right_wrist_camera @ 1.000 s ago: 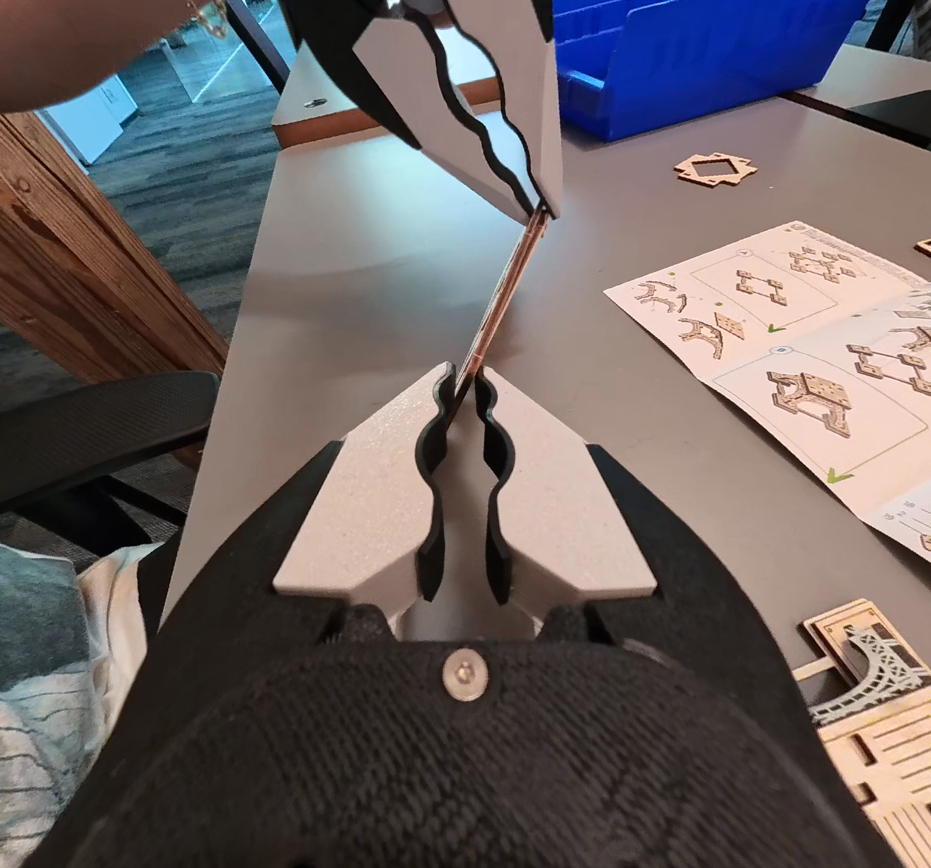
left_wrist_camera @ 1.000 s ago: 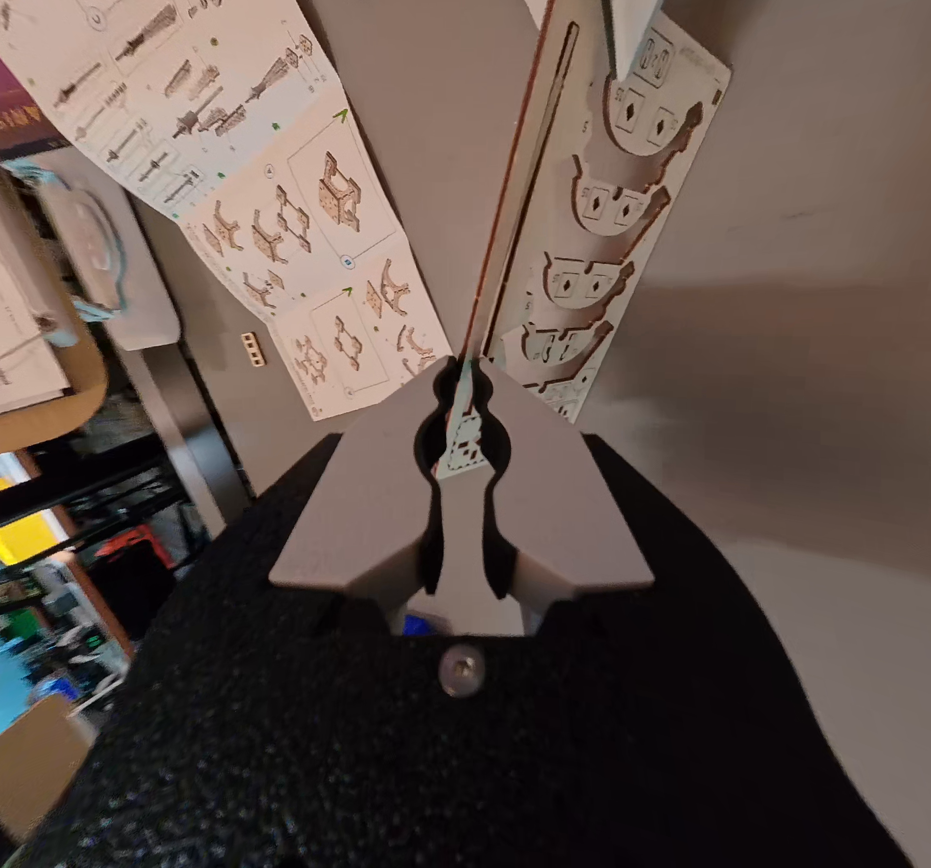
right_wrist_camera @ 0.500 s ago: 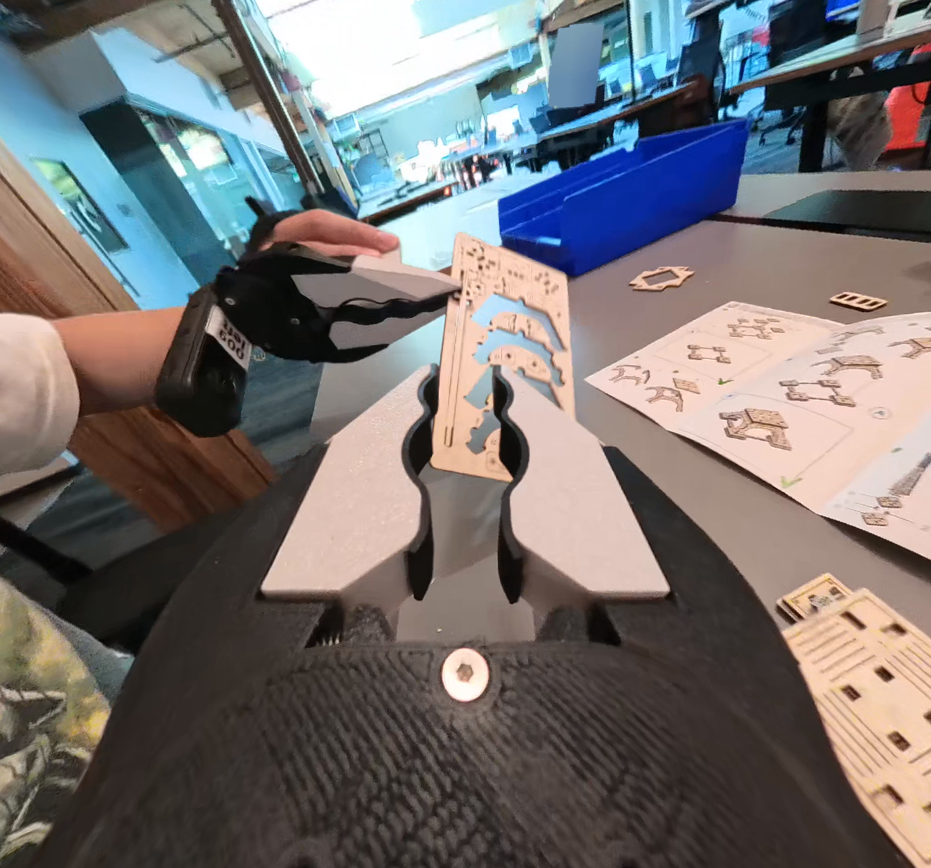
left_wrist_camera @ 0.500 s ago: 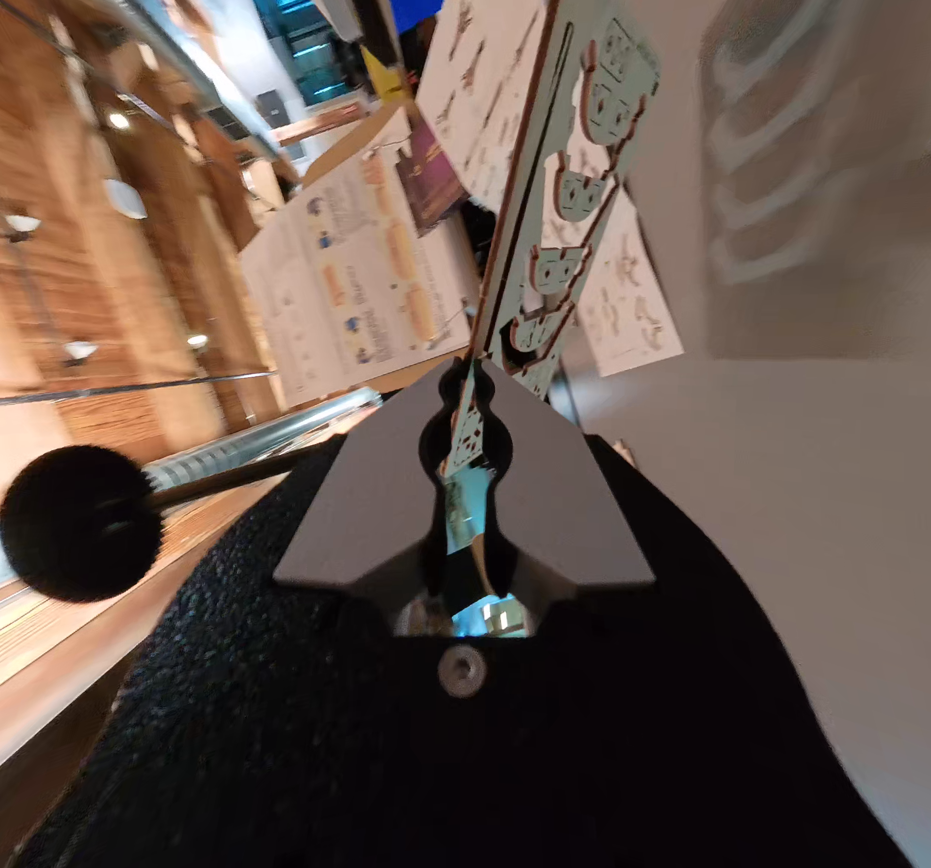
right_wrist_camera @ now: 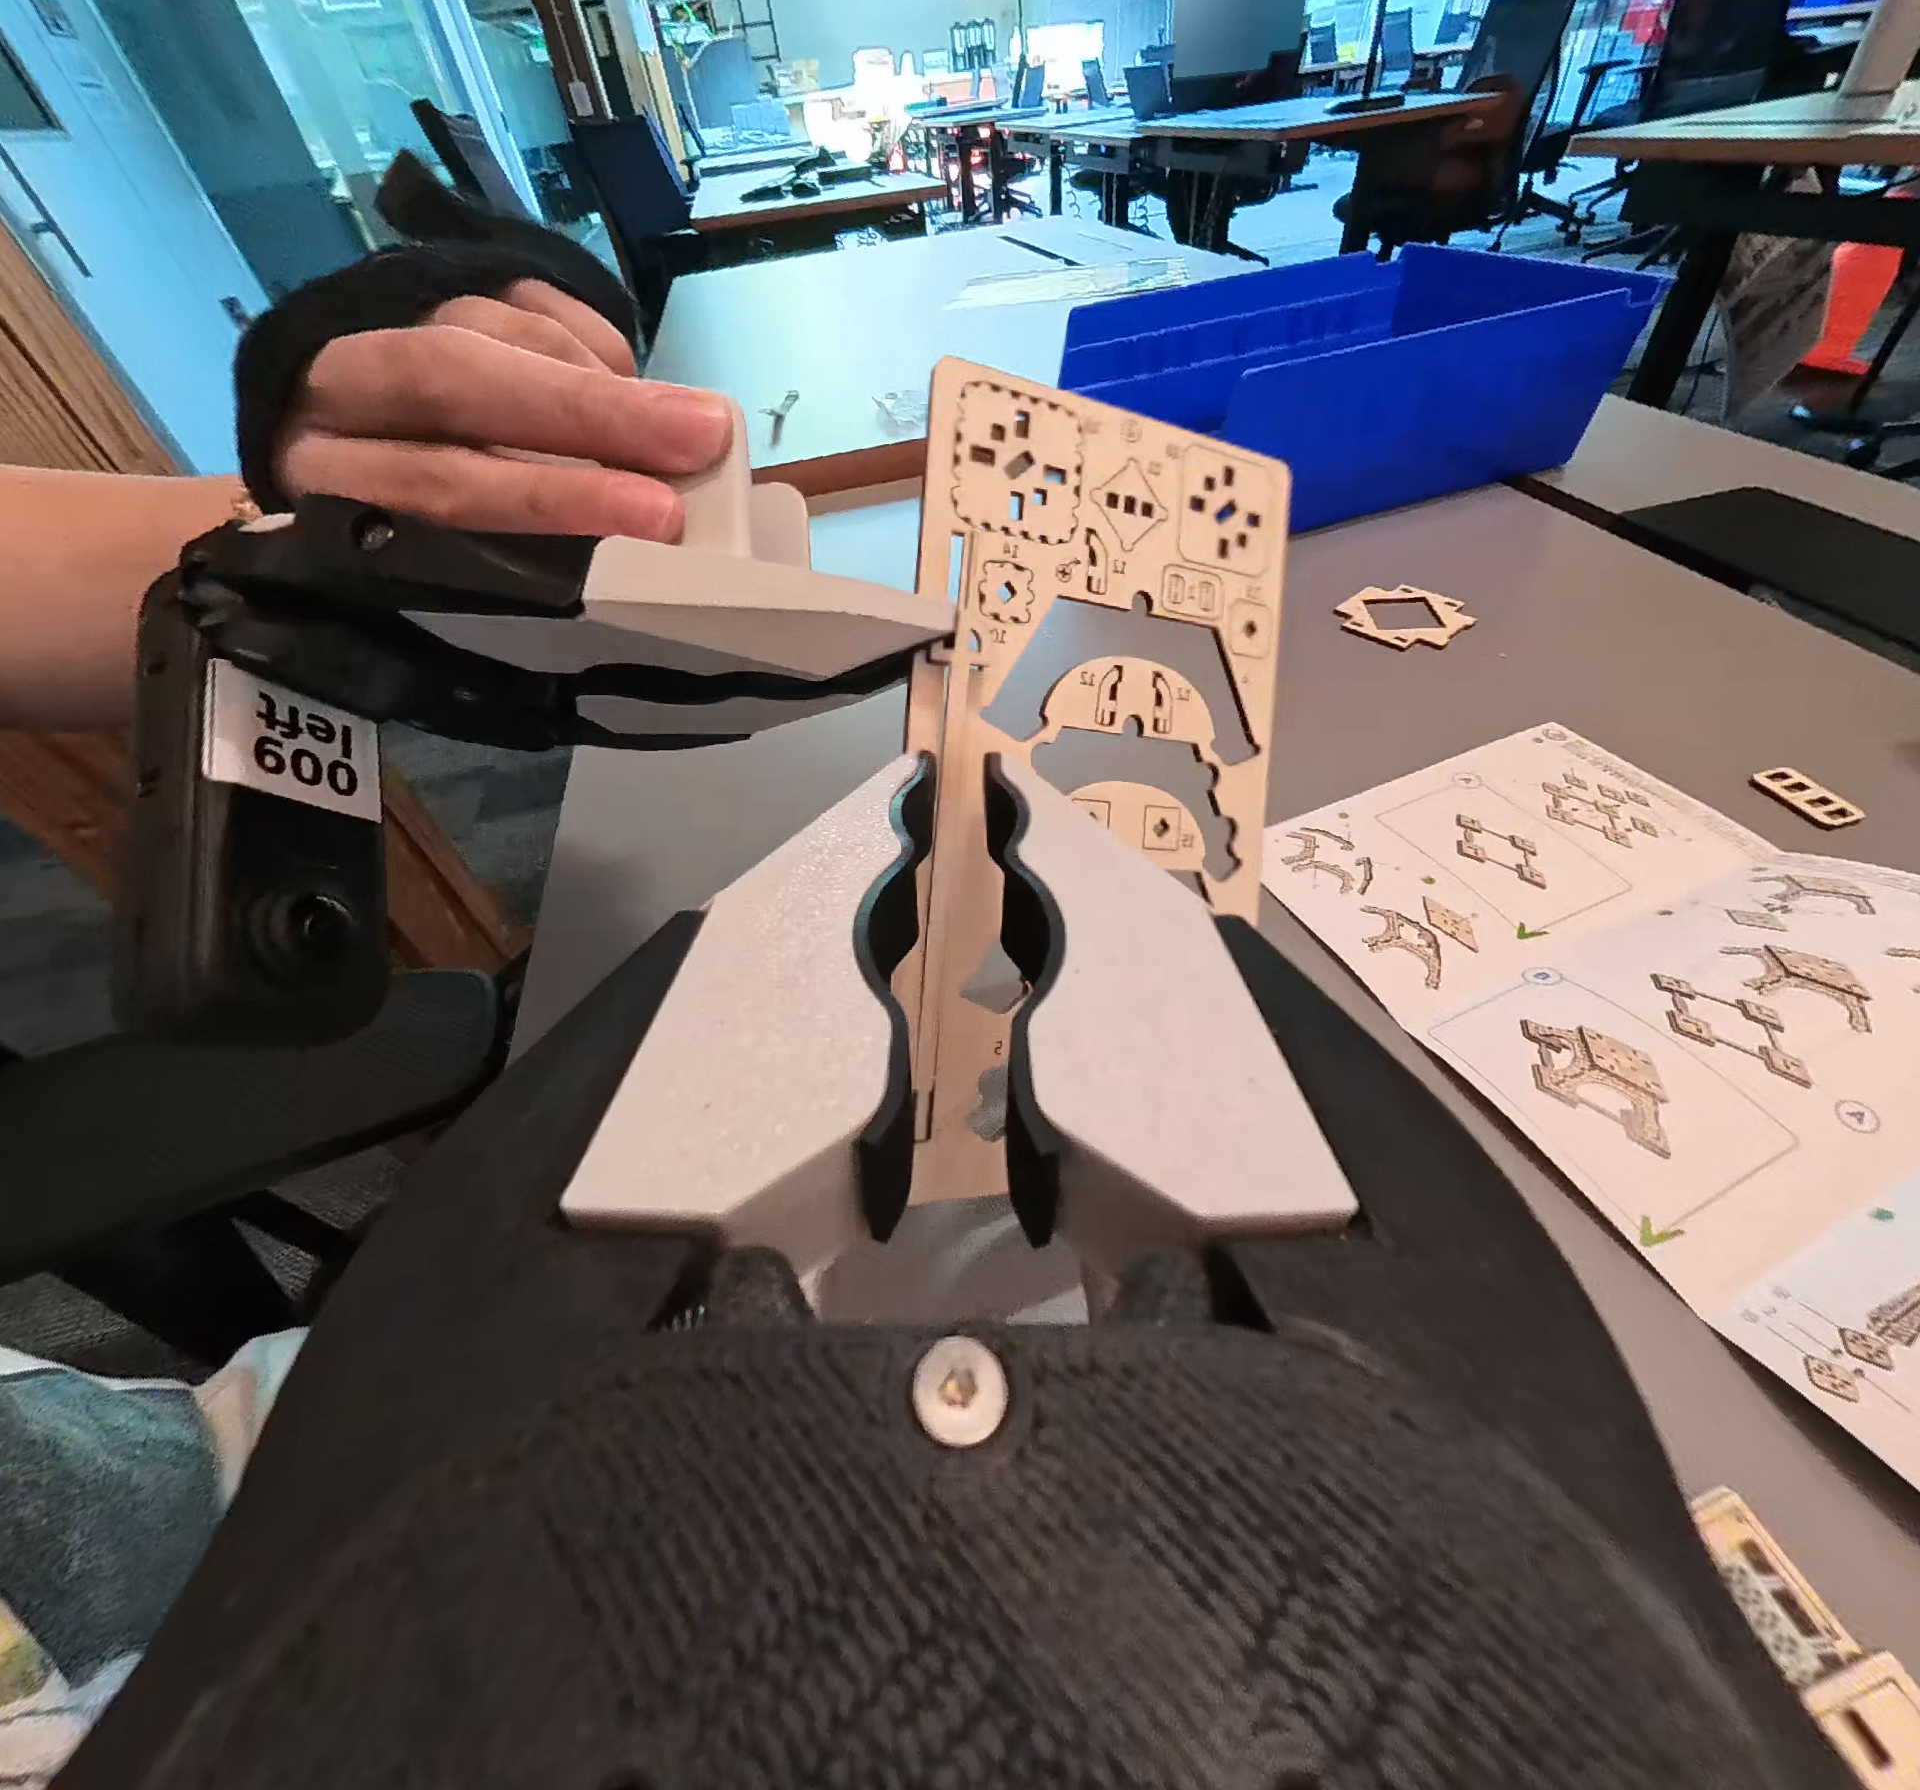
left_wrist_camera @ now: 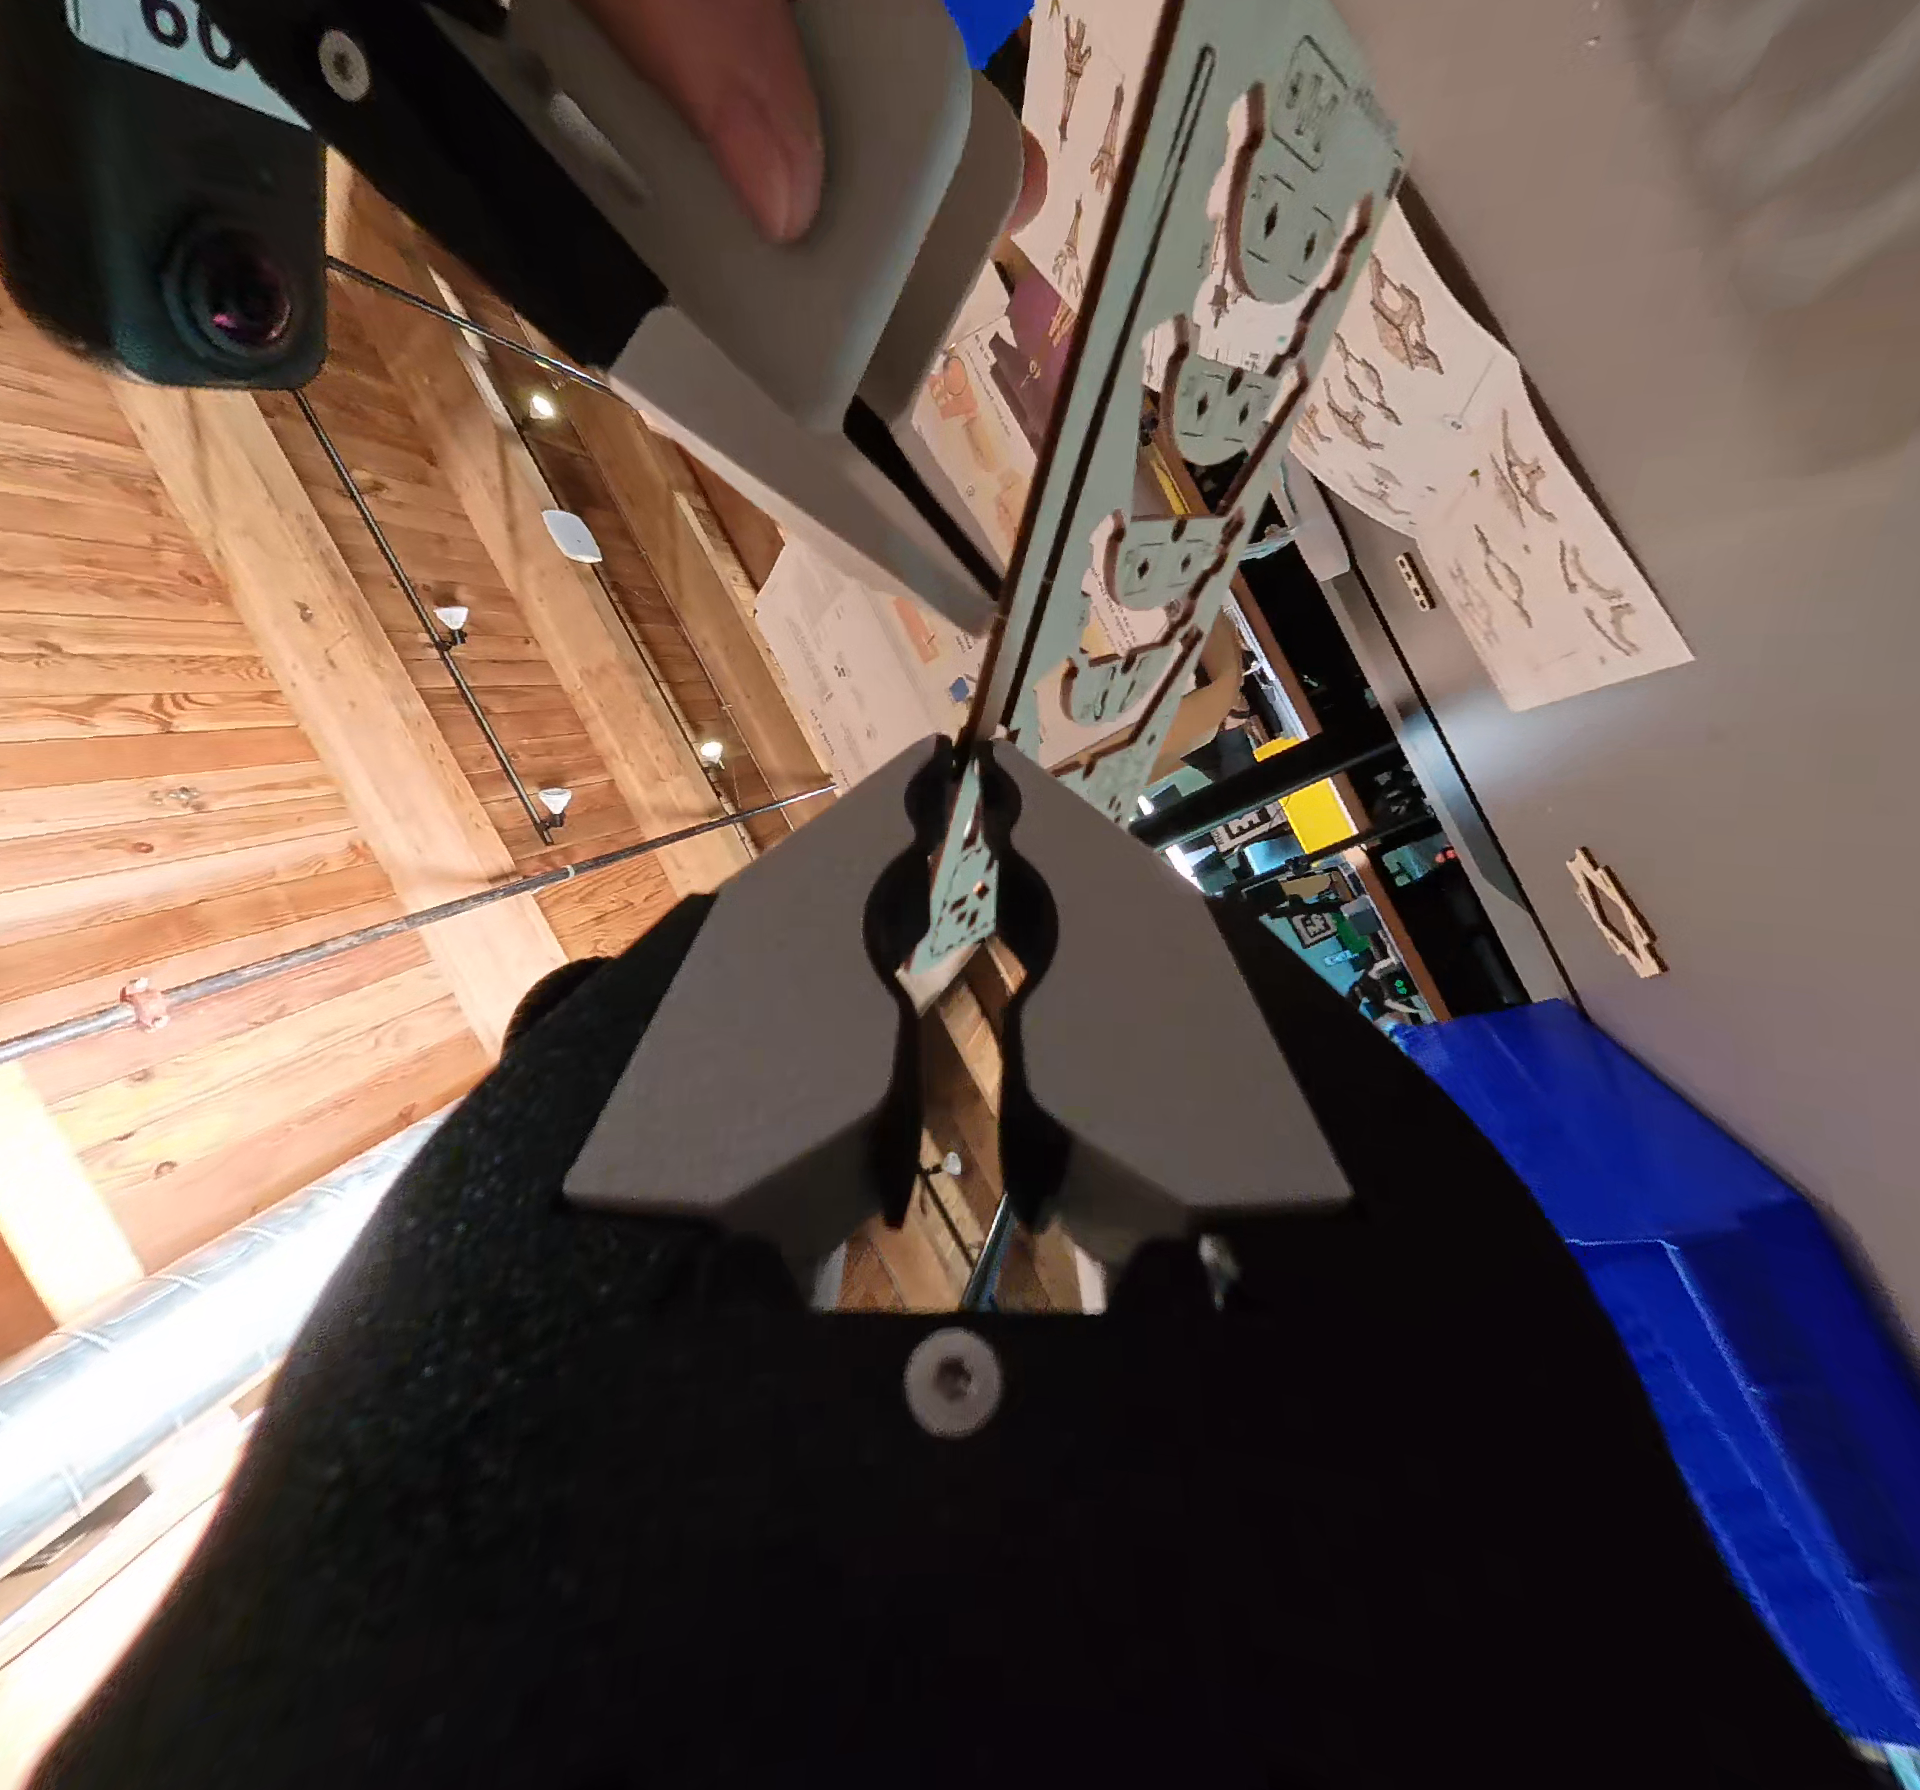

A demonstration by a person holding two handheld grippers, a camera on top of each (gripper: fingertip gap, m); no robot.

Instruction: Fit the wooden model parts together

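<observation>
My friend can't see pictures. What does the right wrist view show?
A thin wooden parts sheet stands upright above a grey table, pinched at its left edge by the left hand-held gripper, with the right hand-held gripper around its bottom. Paper instructions lie on the right, a blue bin behind.

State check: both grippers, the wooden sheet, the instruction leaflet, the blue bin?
left gripper: shut on the sheet's edge
right gripper: open, jaws either side of the sheet
wooden sheet: upright, off the table, some parts already out
instruction leaflet: unfolded, flat
blue bin: open top, contents hidden
</observation>
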